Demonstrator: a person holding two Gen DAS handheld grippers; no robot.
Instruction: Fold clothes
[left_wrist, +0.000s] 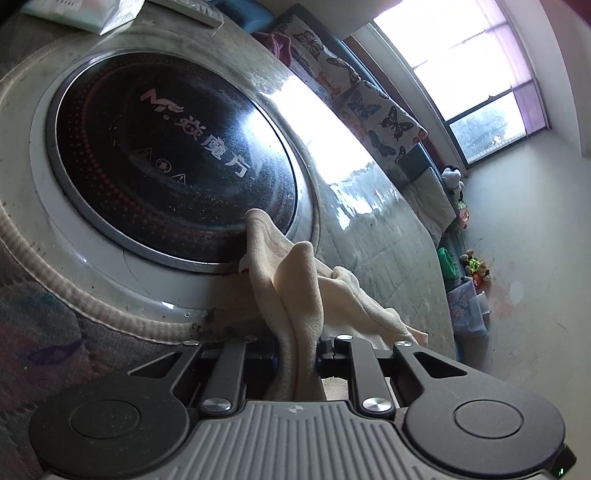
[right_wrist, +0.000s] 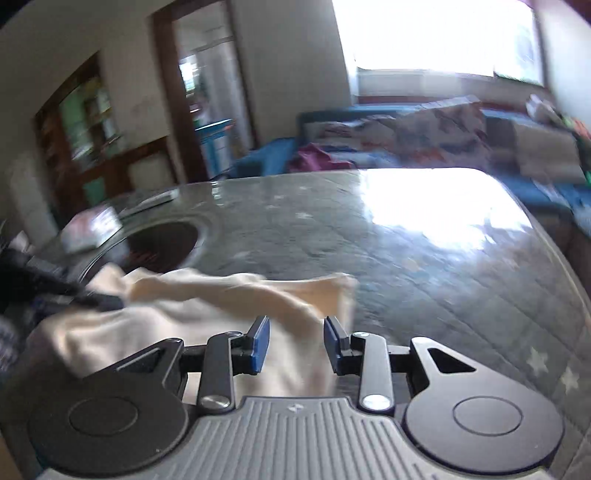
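Observation:
A cream cloth (left_wrist: 295, 291) lies bunched on the glass-topped table (left_wrist: 388, 236), at the rim of a round black cooktop (left_wrist: 173, 155) set into it. My left gripper (left_wrist: 299, 350) is shut on a raised fold of this cloth, which stands up between the jaws and hides the pads. In the right wrist view the same cloth (right_wrist: 207, 314) spreads out flat toward a free corner at the right. My right gripper (right_wrist: 295, 343) hovers over that end, open, its blue pads (right_wrist: 260, 343) apart with cloth showing below the gap. This view is blurred.
A blue sofa with butterfly cushions (left_wrist: 373, 110) runs along the table's far side under a bright window (left_wrist: 476, 66). Toys (left_wrist: 476, 266) sit on the floor by the wall. A box (right_wrist: 92, 225) rests on the table near the cooktop. A doorway (right_wrist: 207, 92) opens beyond.

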